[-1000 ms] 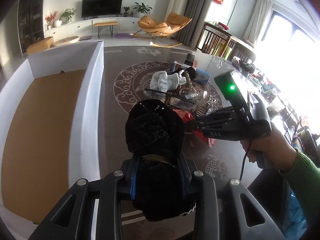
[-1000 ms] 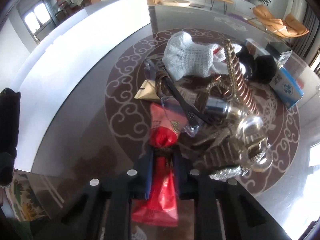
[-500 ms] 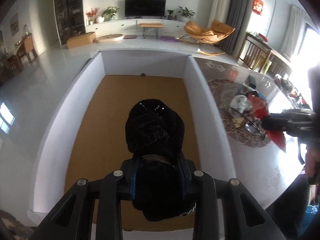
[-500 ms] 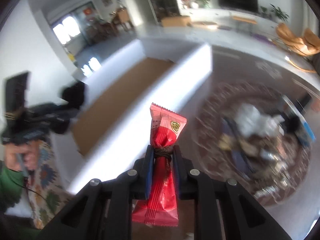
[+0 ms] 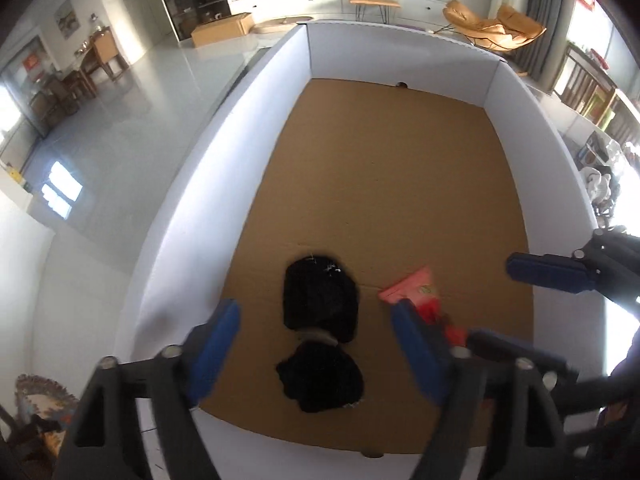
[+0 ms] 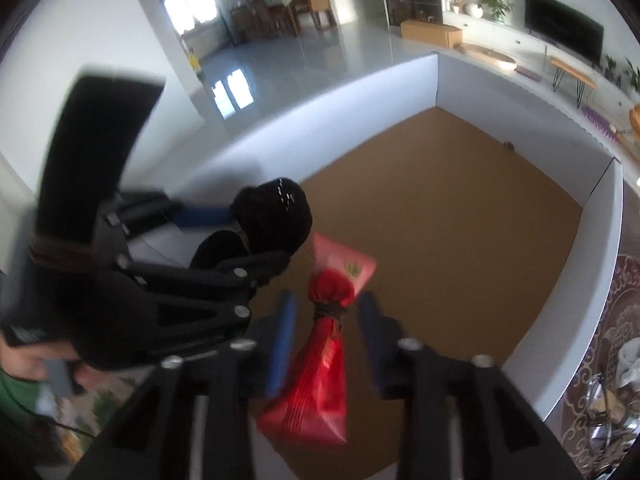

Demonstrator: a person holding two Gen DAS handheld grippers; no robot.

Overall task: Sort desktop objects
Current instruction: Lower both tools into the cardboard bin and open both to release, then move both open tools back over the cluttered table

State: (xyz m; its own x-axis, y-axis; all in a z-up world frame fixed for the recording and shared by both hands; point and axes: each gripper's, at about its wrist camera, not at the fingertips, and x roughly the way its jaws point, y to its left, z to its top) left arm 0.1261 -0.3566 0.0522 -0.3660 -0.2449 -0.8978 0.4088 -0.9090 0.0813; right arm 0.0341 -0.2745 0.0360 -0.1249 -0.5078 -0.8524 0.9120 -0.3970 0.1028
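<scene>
Two hand-held grippers hang over a wide, white-walled box (image 5: 248, 128) with a brown cardboard floor. The left gripper (image 5: 316, 344) has just been opening; its blue fingers (image 5: 216, 332) stand wide apart, and nothing is pressed between them. Below it lies a black fuzzy bundle (image 5: 320, 336), pinched at the waist by a band, seemingly resting on the box floor near the front edge. It looks soft, light and squashy; the banded waist seems the natural place to take hold.

The right gripper (image 6: 326, 344) has also just been opening. A red snack packet (image 6: 320, 376) sits between its parted fingers, which no longer press it. It is tied round the middle, thin, crinkly and probably slippery, so the tied neck would give the surest hold. More clutter waits on the patterned bench (image 6: 616, 320) beside the box.
</scene>
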